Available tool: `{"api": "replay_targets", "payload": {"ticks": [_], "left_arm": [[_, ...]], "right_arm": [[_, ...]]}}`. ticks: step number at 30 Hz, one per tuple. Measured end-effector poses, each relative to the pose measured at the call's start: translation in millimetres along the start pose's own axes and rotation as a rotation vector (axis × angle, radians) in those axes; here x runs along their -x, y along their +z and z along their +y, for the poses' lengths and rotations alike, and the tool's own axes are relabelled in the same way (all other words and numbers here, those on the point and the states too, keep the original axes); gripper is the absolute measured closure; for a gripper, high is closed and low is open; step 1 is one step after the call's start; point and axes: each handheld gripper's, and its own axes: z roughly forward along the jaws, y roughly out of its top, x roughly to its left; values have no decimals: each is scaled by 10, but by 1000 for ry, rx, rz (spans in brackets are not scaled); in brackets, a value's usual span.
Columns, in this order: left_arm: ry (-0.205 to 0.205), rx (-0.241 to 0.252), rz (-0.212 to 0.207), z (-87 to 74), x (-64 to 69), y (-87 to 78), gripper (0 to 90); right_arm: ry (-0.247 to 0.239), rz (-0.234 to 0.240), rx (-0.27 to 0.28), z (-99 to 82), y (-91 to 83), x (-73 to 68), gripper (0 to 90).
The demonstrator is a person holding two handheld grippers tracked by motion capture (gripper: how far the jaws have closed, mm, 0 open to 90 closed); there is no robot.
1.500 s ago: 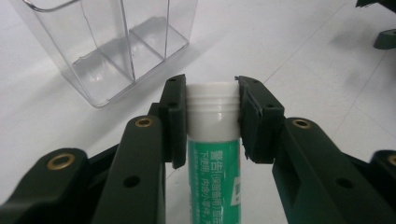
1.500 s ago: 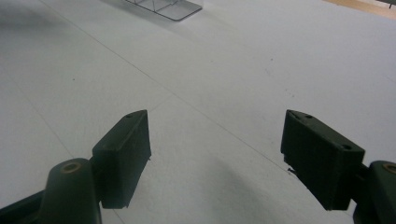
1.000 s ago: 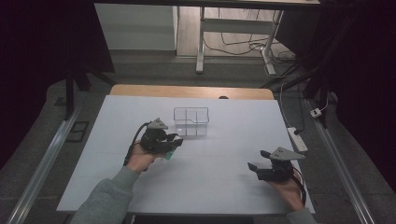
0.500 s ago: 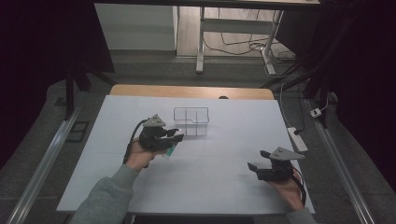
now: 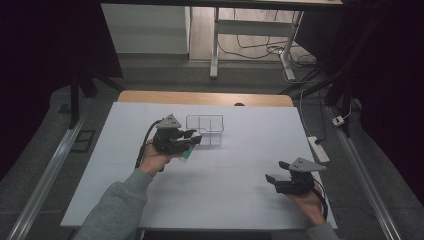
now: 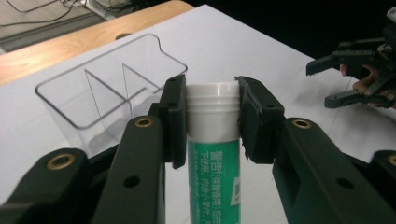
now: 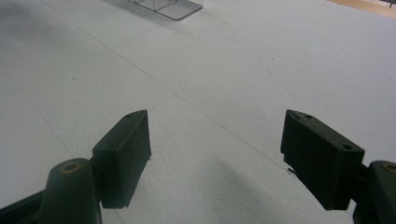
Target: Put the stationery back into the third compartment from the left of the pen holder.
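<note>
High view: your left tongs (image 5: 192,141) held the green tube with a white ribbed cap and white printed text (image 5: 185,155) above the white surface (image 5: 225,200), just on your side of the clear plastic divided organiser box (image 5: 206,129). Left gripper view: the pads (image 6: 173,121) pinched the tube (image 6: 214,158) at the cap, one on each side, with the green body running back between the jaws toward the camera. Your right tongs (image 5: 276,171) sat well apart near the surface's right front, spread wide with nothing between them; the right gripper view showed bare surface past both pads.

Handling, as judgement: the tube looked light and rigid, with a smooth, possibly slippery body. The ribbed cap gave the better purchase, but a cap-only hold could let the body swing, or the cap might come off. The box looked thin-walled and light, likely to slide if nudged.
</note>
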Motion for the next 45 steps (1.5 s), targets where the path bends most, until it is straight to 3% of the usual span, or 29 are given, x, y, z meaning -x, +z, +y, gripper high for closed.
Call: {"api": "replay_targets", "payload": {"ticks": [11,19,30,45], "left_arm": [[21,27,-6,170,1,65,644],[14,49,-9,291,-45,129,644],[34,51,6,525,-94,255,644],[38,49,13,688,-156,504,643]], "right_arm": [[1,-2,-2,0,-4,3,239],[0,-7,-4,1,-3,4,239],[5,-3,5,-1,-6,10,239],[8,-1,6,-2,-8,14,239]]}}
